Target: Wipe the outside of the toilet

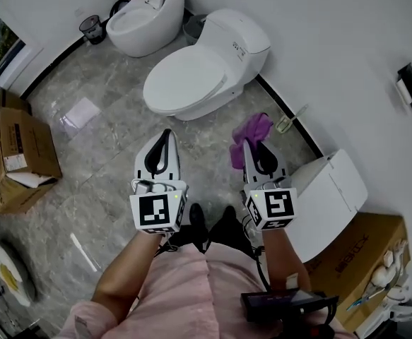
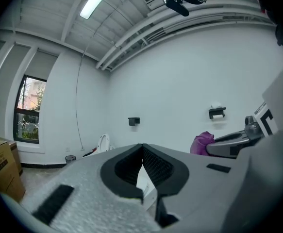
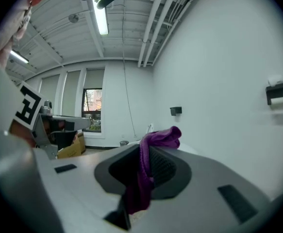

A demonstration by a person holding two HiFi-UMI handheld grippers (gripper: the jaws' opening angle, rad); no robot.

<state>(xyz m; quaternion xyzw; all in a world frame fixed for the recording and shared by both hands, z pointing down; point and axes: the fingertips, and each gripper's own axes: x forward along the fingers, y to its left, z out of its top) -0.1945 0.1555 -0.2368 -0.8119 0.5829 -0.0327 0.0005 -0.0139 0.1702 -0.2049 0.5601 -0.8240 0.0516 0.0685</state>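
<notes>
White ceramic, lid down: the toilet (image 1: 198, 76) is standing against the wall (image 1: 333, 41) at top centre of the head view. It is sitting ahead of both grippers, and neither is touching it.

Count of cloths: one. The purple cloth (image 1: 251, 133) is hanging from the right gripper (image 1: 249, 147), just short of the toilet's near side. In the right gripper view the jaws are pressing on it, with one bunch of cloth sticking out past the tips and the rest trailing down between the pads.

The left gripper (image 1: 166, 134) is hovering beside the right one at about the same height. Its jaws are meeting at the tips and gripping nothing.

Other fixtures:
- One second toilet (image 1: 145, 20) with its lid raised is standing farther left.
- One boxy white fixture (image 1: 329, 196) is sitting against the wall just right of the right gripper.

Two bins are standing by the far wall: a dark one (image 1: 91, 28) left of the second toilet and a grey one (image 1: 193, 27) between the two toilets.

Two cardboard boxes are lying open, one (image 1: 15, 150) at the left edge and one (image 1: 361, 260) at lower right.

One paper holder (image 1: 410, 83) is hanging on the wall at right.

The grey marbled floor (image 1: 107, 154) is reflecting light.
</notes>
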